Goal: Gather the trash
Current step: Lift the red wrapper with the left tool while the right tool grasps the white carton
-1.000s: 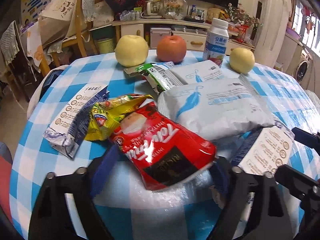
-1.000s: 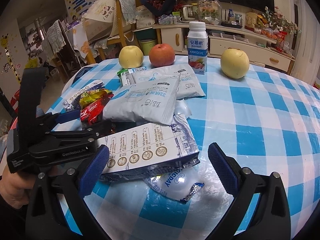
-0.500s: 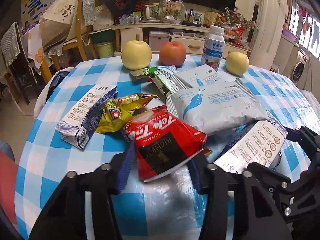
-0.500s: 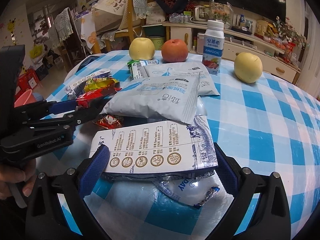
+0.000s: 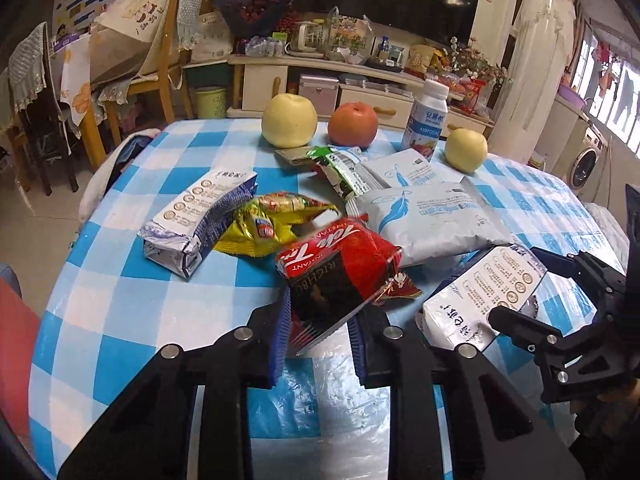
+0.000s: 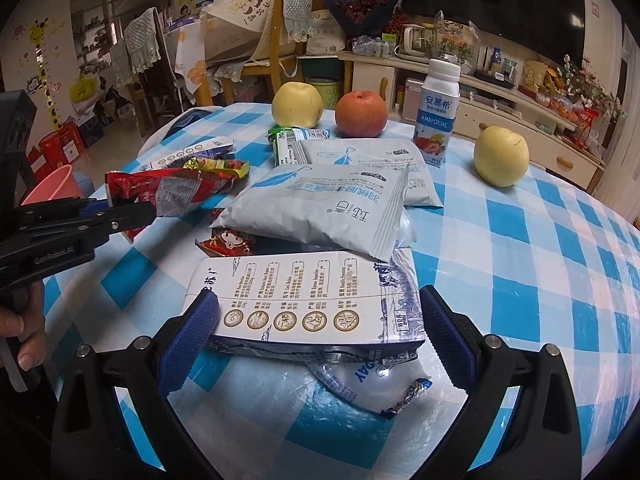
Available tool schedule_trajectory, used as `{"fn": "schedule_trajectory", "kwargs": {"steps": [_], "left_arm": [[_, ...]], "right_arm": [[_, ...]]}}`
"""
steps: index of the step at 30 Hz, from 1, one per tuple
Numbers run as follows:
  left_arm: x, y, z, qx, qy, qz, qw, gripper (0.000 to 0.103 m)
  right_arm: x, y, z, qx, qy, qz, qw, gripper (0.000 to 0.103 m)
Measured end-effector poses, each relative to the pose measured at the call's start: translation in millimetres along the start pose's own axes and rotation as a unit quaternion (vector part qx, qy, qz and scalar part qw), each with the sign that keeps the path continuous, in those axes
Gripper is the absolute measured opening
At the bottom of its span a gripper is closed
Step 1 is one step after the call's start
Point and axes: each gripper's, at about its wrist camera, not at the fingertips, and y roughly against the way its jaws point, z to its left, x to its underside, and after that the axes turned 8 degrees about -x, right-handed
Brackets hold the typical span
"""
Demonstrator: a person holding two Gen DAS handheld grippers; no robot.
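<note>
My left gripper (image 5: 318,334) is shut on the red snack wrapper (image 5: 340,268) and holds its near end lifted off the table; the wrapper (image 6: 168,190) also shows in the right wrist view. My right gripper (image 6: 318,328) is open, its pads on either side of a flattened white-and-blue milk carton (image 6: 304,306), apart from it. A clear torn wrapper (image 6: 372,384) lies under the carton. A yellow wrapper (image 5: 272,226), a second carton (image 5: 200,222), a green wrapper (image 5: 340,168) and grey pouches (image 5: 428,216) lie on the table.
Two yellow apples (image 6: 297,105) (image 6: 500,156), a red apple (image 6: 361,114) and a yogurt bottle (image 6: 438,112) stand at the far side of the blue-checked round table (image 6: 540,260). A pink bin (image 6: 50,190) sits on the floor at left. Chairs stand behind.
My left gripper has closed on the red wrapper and lifted and crumpled its near end. My right gripper has moved forward so its pads flank the milk carton.
</note>
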Motion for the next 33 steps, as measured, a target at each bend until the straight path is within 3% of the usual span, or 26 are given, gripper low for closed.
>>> {"fn": "schedule_trajectory", "kwargs": {"steps": [5,10,15,19,23,25,30,33], "left_arm": [[-2,6,3,-0.009,-0.001,-0.011,0.9999,0.026],[-1,8,7,-0.014,-0.002,-0.009,0.9999,0.025],[0,8,9,-0.012,-0.002,-0.006,0.9999,0.025],[2,8,11,-0.012,-0.002,-0.005,0.9999,0.025],[3,7,11,-0.011,-0.002,-0.003,0.9999,0.025],[4,7,11,-0.01,-0.001,-0.001,0.9999,0.025],[6,4,9,-0.009,0.0,0.003,1.0,0.025],[6,3,10,-0.008,0.0,0.004,1.0,0.025]], "right_arm": [[-1,5,5,-0.011,0.014,-0.004,1.0,0.1],[2,11,22,-0.011,0.098,0.003,0.995,0.1],[5,0,32,-0.014,0.136,0.019,0.99,0.1],[10,-3,50,-0.003,0.25,0.033,0.968,0.1],[4,-1,56,-0.044,0.341,0.036,0.938,0.1],[-5,-7,56,-0.078,0.357,0.05,0.93,0.1],[-11,-43,56,-0.114,0.389,0.139,0.904,0.1],[-12,-65,45,-0.139,0.361,0.198,0.9,0.099]]}}
